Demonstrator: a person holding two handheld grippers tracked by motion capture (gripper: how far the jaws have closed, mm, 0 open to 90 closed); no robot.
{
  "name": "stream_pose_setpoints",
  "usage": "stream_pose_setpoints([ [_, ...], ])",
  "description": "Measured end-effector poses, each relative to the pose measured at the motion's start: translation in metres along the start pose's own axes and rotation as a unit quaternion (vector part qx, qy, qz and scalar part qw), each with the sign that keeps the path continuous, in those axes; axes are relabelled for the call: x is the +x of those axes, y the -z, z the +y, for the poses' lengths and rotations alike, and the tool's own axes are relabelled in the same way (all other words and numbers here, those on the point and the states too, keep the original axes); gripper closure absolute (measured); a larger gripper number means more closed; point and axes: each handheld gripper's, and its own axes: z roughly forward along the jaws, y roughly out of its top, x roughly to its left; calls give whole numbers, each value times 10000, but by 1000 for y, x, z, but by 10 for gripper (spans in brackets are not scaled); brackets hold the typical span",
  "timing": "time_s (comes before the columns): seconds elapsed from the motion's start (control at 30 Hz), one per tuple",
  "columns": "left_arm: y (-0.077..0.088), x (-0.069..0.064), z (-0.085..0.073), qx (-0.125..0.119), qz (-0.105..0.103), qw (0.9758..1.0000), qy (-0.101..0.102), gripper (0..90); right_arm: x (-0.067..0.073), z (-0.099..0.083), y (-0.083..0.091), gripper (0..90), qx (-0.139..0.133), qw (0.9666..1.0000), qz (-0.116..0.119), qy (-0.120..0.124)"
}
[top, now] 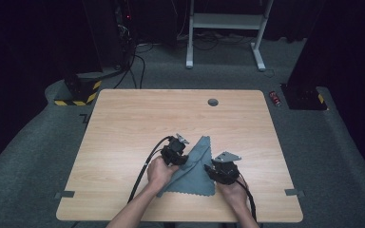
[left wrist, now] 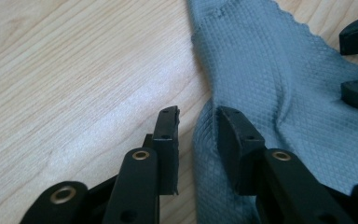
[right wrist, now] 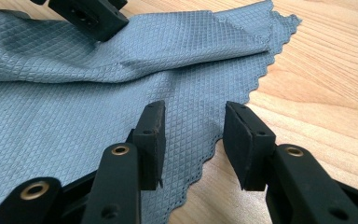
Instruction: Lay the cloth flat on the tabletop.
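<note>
One grey cloth (top: 197,168) with a diamond weave and scalloped edges lies folded into a rough triangle on the surface (top: 123,123), at about 6 o'clock near the front edge; one fold ridge runs across it; two tools work it; the left tool (left wrist: 196,123), at the cloth's 9 o'clock edge, is released, jaws straddling the hem; the right tool (right wrist: 193,133), at its 3 o'clock edge, is released too, pads clear of the fabric.
</note>
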Motion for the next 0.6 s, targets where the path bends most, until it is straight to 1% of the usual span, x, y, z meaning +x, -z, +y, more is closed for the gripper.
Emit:
stream_pose_setpoints([
  [0.07, 1, 2, -2, -4, -32, 10000, 38, 704, 0, 0, 0, 591, -1, 10000, -1, 0],
  [0.13, 0, 3, -3, 76, -93, 9999, 30, 733, 0, 0, 0, 591, 0, 10000, 1, -2],
  [0.27, -1, 3, -5, 71, -254, 9997, 9, 848, 0, 0, 0, 591, 0, 10000, -2, -1],
  [0.3, -1, 2, -5, 48, -225, 9997, -4, 883, 0, 0, 0, 591, 1, 10000, 0, -2],
  [0.37, 1, 2, -5, -47, -129, 9999, -64, 894, 0, 0, 0, 591, 1, 10000, 0, 7],
  [0.4, 4, 2, -4, -122, -88, 9999, -51, 897, 0, 0, 0, 591, 0, 10000, 0, 8],
  [0.5, 15, 7, -3, -367, 108, 9992, -70, 898, 0, 0, 0, 591, 1, 10000, 0, 10],
  [0.6, 30, 14, -4, -522, 357, 9980, -93, 898, 0, 0, 0, 593, 0, 10000, -3, 9],
])
